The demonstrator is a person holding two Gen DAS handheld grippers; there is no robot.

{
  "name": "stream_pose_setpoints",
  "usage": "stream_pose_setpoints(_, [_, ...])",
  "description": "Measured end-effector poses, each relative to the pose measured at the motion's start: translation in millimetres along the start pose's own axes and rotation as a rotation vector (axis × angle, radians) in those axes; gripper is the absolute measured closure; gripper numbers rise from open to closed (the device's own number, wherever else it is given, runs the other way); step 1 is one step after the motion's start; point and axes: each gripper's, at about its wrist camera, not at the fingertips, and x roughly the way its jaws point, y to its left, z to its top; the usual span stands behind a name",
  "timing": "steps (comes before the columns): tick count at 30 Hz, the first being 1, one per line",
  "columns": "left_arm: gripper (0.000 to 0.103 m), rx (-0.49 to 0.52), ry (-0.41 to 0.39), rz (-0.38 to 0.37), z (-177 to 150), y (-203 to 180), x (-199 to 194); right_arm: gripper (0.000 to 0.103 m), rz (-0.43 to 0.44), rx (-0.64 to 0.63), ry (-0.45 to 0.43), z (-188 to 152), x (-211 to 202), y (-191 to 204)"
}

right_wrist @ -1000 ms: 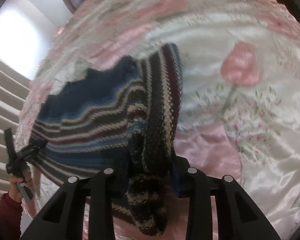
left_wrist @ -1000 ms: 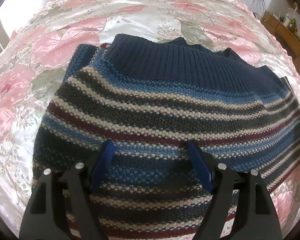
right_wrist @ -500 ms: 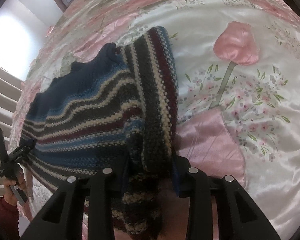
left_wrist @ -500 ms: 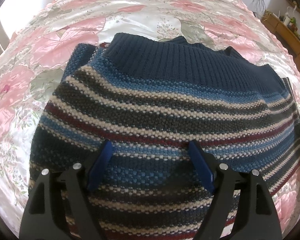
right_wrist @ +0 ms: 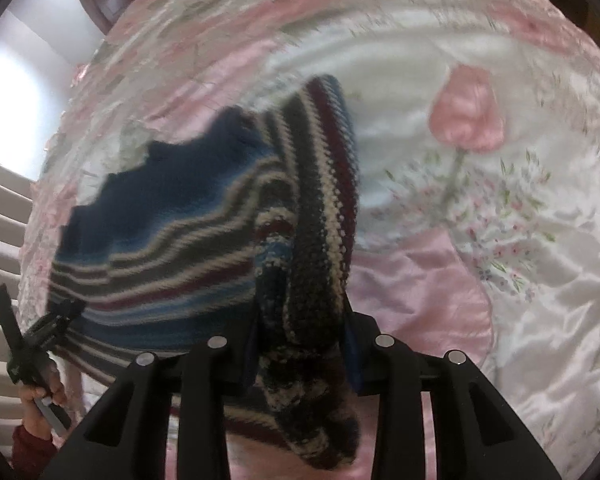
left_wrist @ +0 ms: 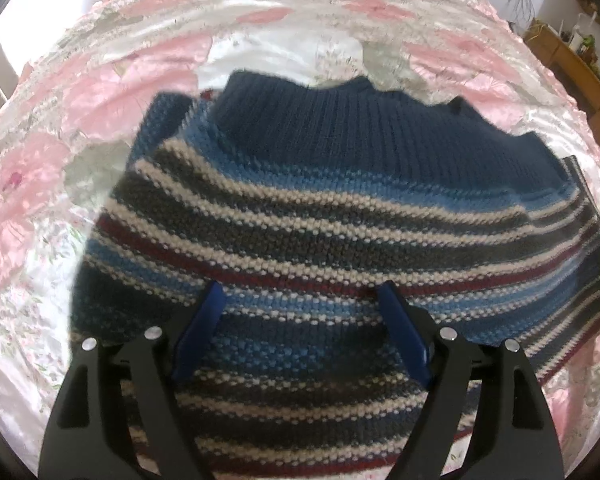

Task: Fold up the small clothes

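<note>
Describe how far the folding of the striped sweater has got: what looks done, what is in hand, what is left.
Done: little; the striped sweater lies mostly spread on the floral bedspread. In hand: the right gripper pinches a bunched part. The left gripper is open over the body. Left: laying that part across and folding the body.

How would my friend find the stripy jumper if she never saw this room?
Look at the shiny bedspread with big pink flowers that covers almost everything. The striped sweater lies on it, with the right tongs pinching a bunched fold of it. It is the only dark, knitted thing there: blue, cream, grey and dark red stripes with a plain navy ribbed band.
</note>
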Motion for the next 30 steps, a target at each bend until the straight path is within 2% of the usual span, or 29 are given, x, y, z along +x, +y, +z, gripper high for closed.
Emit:
stream_pose_setpoints(3, [0.024,0.033,-0.035,-0.003,-1,4,-19,0.070,0.012,-0.022,-0.002,5,-12,31])
stream_pose_setpoints(8, [0.024,0.013,-0.055,-0.021,-4,29,-36,0.070,-0.004,-0.129,-0.008,6,-16,99])
stream_pose_setpoints(13, [0.024,-0.023,-0.057,-0.048,-7,49,-38,0.070,-0.010,-0.231,0.017,3,1,162])
stream_pose_setpoints(18, [0.024,-0.035,-0.059,-0.072,-10,58,-36,0.070,-0.034,-0.333,0.048,-9,28,208])
stream_pose_setpoints(23, [0.024,-0.040,-0.064,-0.080,-11,58,-36,0.069,-0.086,-0.420,0.080,-24,57,235])
stream_pose_setpoints(27, [0.024,-0.046,-0.063,-0.080,-11,58,-37,0.064,-0.079,-0.433,0.088,-26,68,239])
stream_pose_setpoints(29, [0.024,-0.050,-0.063,-0.077,-9,58,-37,0.052,-0.043,-0.423,0.095,-25,68,238])
stream_pose_setpoints(30, [0.024,-0.053,-0.063,-0.077,-8,57,-37,0.050,-0.002,-0.406,0.102,-25,67,235])
